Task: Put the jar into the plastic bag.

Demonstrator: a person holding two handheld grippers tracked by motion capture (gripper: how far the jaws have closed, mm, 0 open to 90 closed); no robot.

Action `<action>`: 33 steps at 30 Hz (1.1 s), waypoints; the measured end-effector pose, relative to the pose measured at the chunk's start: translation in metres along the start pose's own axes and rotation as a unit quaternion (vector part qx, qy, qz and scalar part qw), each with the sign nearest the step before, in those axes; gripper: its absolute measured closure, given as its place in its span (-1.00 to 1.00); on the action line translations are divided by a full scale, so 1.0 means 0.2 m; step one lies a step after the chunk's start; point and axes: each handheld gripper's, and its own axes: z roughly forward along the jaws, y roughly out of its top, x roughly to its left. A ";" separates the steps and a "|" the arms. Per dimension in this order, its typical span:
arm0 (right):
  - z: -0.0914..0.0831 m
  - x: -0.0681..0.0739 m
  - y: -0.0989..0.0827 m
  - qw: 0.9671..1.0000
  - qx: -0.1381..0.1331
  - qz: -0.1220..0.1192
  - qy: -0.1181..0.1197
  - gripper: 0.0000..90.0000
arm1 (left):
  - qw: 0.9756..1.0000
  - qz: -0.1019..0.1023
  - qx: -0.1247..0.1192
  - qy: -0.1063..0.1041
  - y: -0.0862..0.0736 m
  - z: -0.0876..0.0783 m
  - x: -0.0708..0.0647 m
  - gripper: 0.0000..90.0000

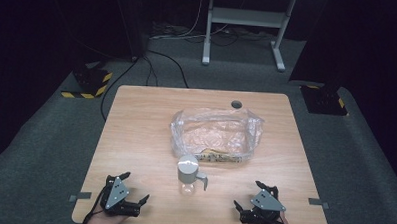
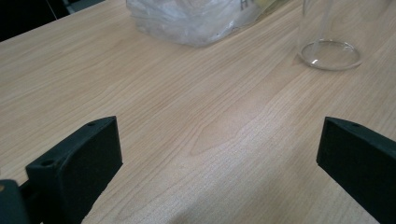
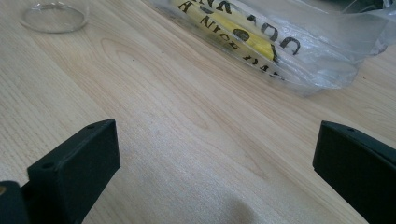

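High view: clear glass jar with grey lid [image 1: 188, 174] upright, near-centre of light wooden table [image 1: 135, 135], midway between left gripper [image 1: 128, 189] and right gripper [image 1: 251, 196]; neither nearer. Both jaws wide apart, empty. Crumpled clear plastic bag [image 1: 216, 132] just beyond. Grey carpet [image 1: 45, 136], dark room.

1 jar [image 1: 188, 174], 1 plastic bag [image 1: 215, 134], 2 tools.

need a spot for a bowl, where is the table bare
Bare: the wide left strip of the table beside the plastic-wrapped tray, and the right strip past it. Crowded: centre front, where the clear glass jar stands close before the tray.
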 end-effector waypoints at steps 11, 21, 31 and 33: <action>-0.01 -0.01 0.00 1.000 -0.008 0.006 0.001 -0.99 | 1.000 0.012 0.012 -0.002 0.01 0.01 -0.01 -0.98; 0.00 -0.01 0.00 1.000 -0.007 0.006 0.002 -1.00 | 1.000 0.010 0.017 -0.006 0.01 0.01 -0.01 -0.99; -0.01 -0.01 0.00 1.000 -0.009 0.008 0.003 -0.99 | 1.000 0.002 0.018 -0.014 0.01 0.01 -0.01 -0.99; -0.01 -0.01 0.00 1.000 -0.011 0.008 0.003 -0.99 | 1.000 0.004 0.022 -0.014 0.01 0.02 -0.01 -0.99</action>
